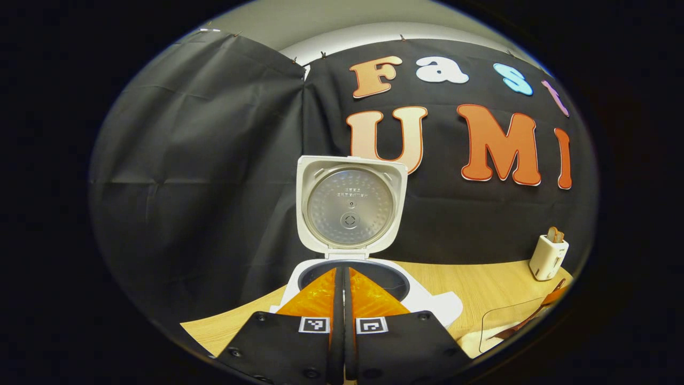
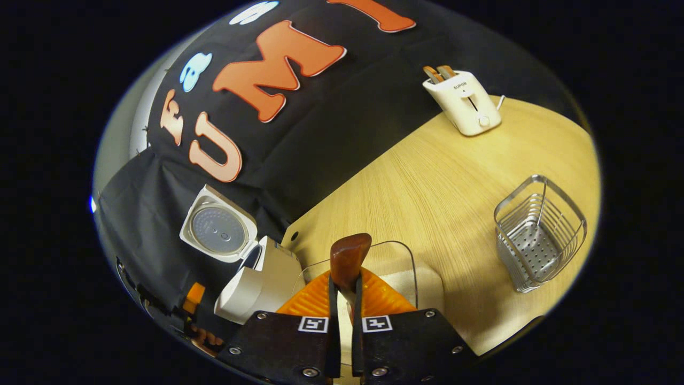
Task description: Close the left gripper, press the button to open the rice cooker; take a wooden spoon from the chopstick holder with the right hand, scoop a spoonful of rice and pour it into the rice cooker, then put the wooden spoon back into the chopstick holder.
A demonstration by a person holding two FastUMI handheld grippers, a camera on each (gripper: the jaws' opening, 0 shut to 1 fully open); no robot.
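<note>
My right gripper [image 2: 343, 299] is clamped on the wooden spoon [image 2: 349, 256], which points straight ahead over the clear rice container [image 2: 374, 267]. The rice cooker [image 2: 256, 283] stands open to the left, quite near. My left gripper [image 1: 342, 299] is pressed together, empty, facing the cooker's open lid [image 1: 350, 206]

wooden spoon [image 2: 350, 256] bowl behind fingers
</note>
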